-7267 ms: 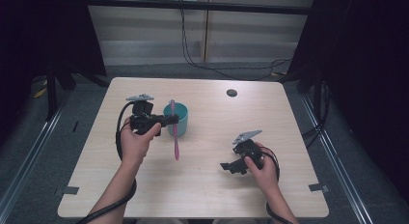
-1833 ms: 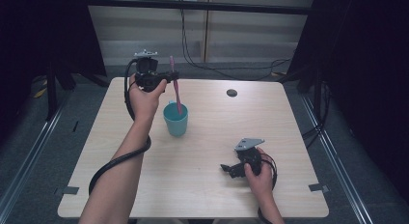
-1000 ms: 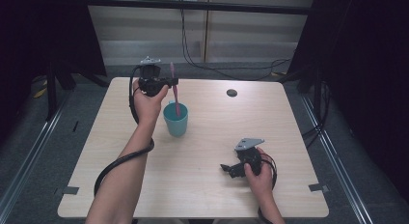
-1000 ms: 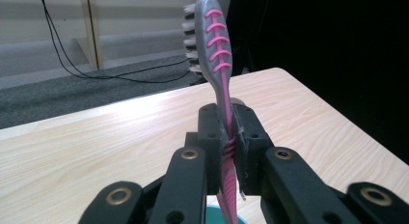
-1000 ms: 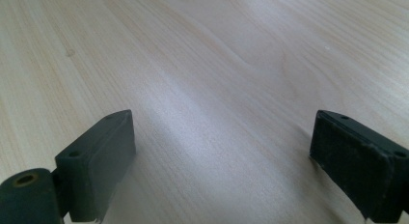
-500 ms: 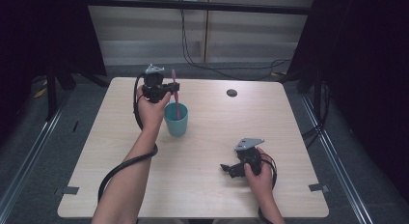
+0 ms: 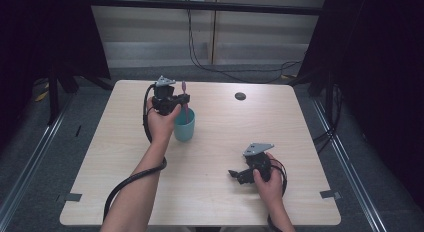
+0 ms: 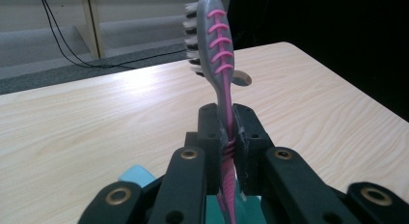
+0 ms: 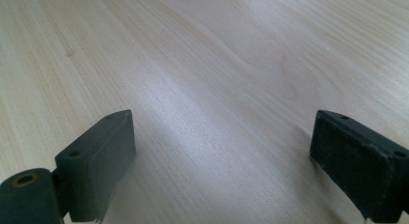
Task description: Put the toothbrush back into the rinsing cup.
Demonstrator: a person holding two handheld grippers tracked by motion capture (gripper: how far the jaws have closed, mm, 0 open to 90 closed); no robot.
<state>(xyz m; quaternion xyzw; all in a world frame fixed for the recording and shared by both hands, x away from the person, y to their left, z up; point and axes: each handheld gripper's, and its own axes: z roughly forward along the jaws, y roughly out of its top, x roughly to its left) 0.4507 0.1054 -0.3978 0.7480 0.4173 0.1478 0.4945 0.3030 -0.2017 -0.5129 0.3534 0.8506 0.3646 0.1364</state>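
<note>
Our left gripper, clamped on the toothbrush, has its handle inside the cup; releasing it remains.

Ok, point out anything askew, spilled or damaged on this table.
Nothing stands out. The teal cup stands upright with no spill around it, and the pink toothbrush, bristles up, is clamped straight in the left tool with its handle reaching down into the cup. The right tool rests open on the bare table.
</note>
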